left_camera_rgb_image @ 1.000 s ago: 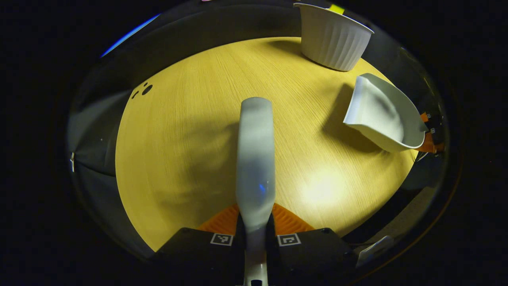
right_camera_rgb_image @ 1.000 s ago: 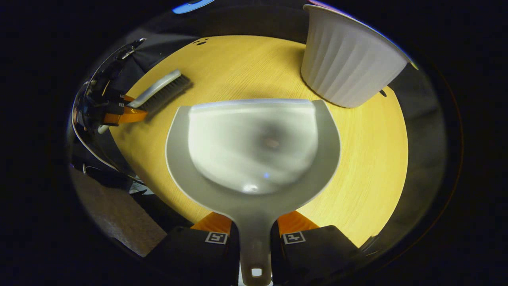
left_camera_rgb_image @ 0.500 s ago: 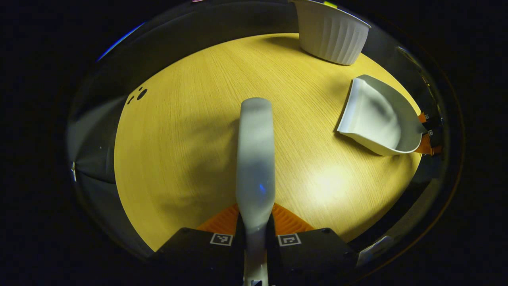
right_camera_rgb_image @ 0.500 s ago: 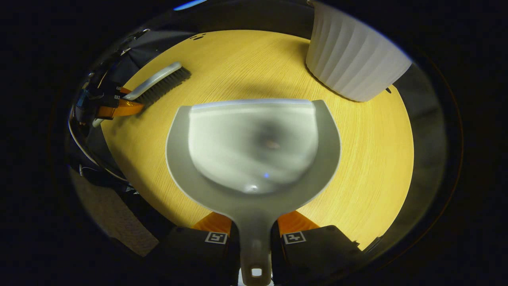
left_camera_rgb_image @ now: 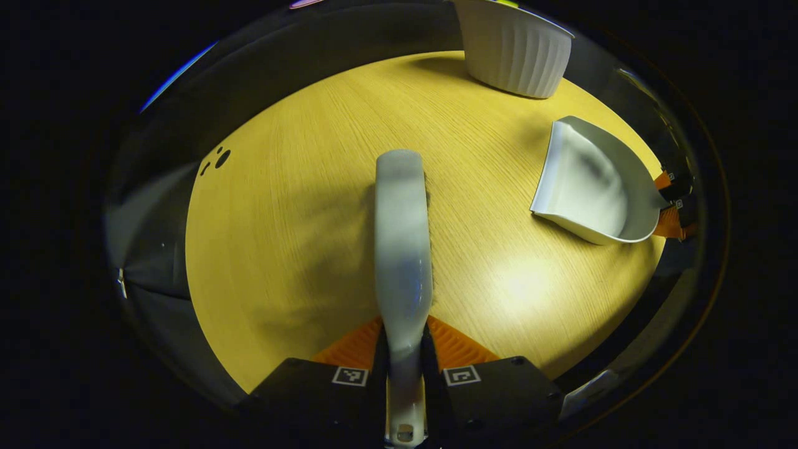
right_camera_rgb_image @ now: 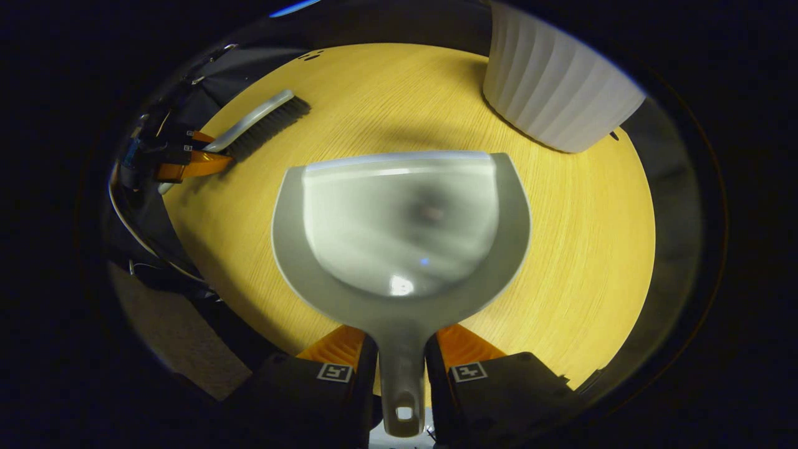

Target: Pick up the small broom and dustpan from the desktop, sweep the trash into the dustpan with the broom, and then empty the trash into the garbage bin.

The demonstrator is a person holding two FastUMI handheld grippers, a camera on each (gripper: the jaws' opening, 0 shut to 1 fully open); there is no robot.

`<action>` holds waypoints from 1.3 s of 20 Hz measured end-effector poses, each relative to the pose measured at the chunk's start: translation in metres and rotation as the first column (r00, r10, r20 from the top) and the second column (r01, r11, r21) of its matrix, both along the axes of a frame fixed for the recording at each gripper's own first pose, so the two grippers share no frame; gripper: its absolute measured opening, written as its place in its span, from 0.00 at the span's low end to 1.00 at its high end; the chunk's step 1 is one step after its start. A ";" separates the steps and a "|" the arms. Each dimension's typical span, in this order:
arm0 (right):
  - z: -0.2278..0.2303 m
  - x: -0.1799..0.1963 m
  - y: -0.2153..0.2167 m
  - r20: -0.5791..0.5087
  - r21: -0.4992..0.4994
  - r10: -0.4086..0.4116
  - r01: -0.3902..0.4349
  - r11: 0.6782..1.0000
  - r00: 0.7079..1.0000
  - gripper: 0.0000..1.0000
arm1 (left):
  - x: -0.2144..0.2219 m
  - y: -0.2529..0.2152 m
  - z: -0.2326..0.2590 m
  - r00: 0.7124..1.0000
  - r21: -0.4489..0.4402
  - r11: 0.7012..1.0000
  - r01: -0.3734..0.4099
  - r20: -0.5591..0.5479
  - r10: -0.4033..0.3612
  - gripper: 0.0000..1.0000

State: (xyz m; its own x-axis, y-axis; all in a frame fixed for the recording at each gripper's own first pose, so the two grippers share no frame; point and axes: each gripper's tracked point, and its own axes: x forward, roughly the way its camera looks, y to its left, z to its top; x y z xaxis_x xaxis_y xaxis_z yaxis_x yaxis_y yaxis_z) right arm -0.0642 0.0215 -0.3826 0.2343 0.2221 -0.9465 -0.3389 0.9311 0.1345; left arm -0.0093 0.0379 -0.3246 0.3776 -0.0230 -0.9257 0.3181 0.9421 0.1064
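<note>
Small pale grey plastic broom point(left_camera_rgb_image: 402, 243) clamped by its handle between both fingers of the left tongs point(left_camera_rgb_image: 404, 368), back of the head uppermost, reaching forward over the round yellow wood-grain worktop point(left_camera_rgb_image: 299, 206); dark bristles visible from the right gripper view point(right_camera_rgb_image: 265, 125), hanging just above the worktop near its left edge. Pale grey plastic dustpan point(right_camera_rgb_image: 402, 231) gripped by its handle between both fingers of the right tongs point(right_camera_rgb_image: 402, 374), mouth pointing forward, pan held over the worktop; from the left gripper view, same dustpan point(left_camera_rgb_image: 589, 187) off to the right, well apart from the broom. White ribbed plastic garbage bin point(right_camera_rgb_image: 555, 93) standing upright on the far side of the worktop, just beyond the dustpan's front lip and to its right. Small dark specks point(left_camera_rgb_image: 218, 159) near the worktop's far left edge, too small to identify.
</note>
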 end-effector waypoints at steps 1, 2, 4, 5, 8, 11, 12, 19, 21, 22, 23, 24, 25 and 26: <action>0.005 -0.001 -0.001 0.003 0.005 0.000 0.000 1.000 1.000 0.39 | -0.002 -0.001 0.004 1.000 0.005 1.000 0.006 0.008 -0.006 0.30; 0.011 -0.002 -0.002 0.009 0.010 0.000 0.000 1.000 1.000 0.43 | -0.003 -0.001 0.007 1.000 0.009 1.000 0.010 0.011 -0.010 0.30; 0.023 -0.003 -0.004 0.030 0.017 0.006 -0.007 1.000 1.000 0.42 | -0.008 0.000 0.016 1.000 0.014 1.000 0.009 0.027 -0.009 0.31; 0.031 -0.005 -0.006 0.042 0.023 0.008 -0.009 1.000 0.999 0.42 | -0.010 0.001 0.022 0.999 0.012 1.000 0.005 0.034 -0.005 0.31; 0.064 -0.007 -0.008 0.094 0.059 -0.011 0.006 0.998 0.995 0.41 | -0.016 0.000 0.043 0.997 -0.005 1.000 -0.020 0.068 0.020 0.31; 0.097 0.005 -0.008 0.191 0.092 -0.040 0.023 0.996 0.981 0.41 | -0.013 -0.004 0.074 0.986 -0.049 0.997 -0.061 0.151 0.068 0.31; 0.111 0.013 -0.007 0.236 0.109 -0.052 0.027 0.994 0.970 0.41 | -0.008 -0.006 0.087 0.979 -0.064 0.995 -0.073 0.188 0.084 0.31; 0.208 0.063 0.004 0.499 0.238 -0.159 0.041 0.970 0.852 0.40 | 0.032 -0.025 0.190 0.842 -0.276 0.955 -0.111 0.484 0.238 0.31; 0.233 0.072 0.003 0.554 0.260 -0.185 0.043 0.965 0.812 0.40 | 0.042 -0.028 0.222 0.780 -0.321 0.942 -0.094 0.565 0.270 0.31; 0.246 0.079 0.003 0.586 0.266 -0.195 0.041 0.963 0.787 0.40 | 0.044 -0.027 0.237 0.748 -0.331 0.940 -0.082 0.603 0.278 0.31; 0.258 0.083 0.002 0.622 0.267 -0.203 0.039 0.963 0.756 0.40 | 0.044 -0.028 0.251 0.720 -0.340 0.938 -0.069 0.634 0.283 0.31; 0.266 0.084 0.001 0.659 0.266 -0.207 0.034 0.963 0.723 0.40 | 0.043 -0.028 0.262 0.697 -0.349 0.935 -0.059 0.657 0.289 0.31; 0.278 0.087 0.000 0.696 0.260 -0.210 0.031 0.965 0.686 0.39 | 0.041 -0.030 0.268 0.682 -0.360 0.932 -0.049 0.669 0.295 0.31; 0.289 0.087 0.001 0.724 0.253 -0.209 0.029 0.967 0.657 0.40 | 0.041 -0.029 0.272 0.673 -0.371 0.928 -0.043 0.675 0.301 0.31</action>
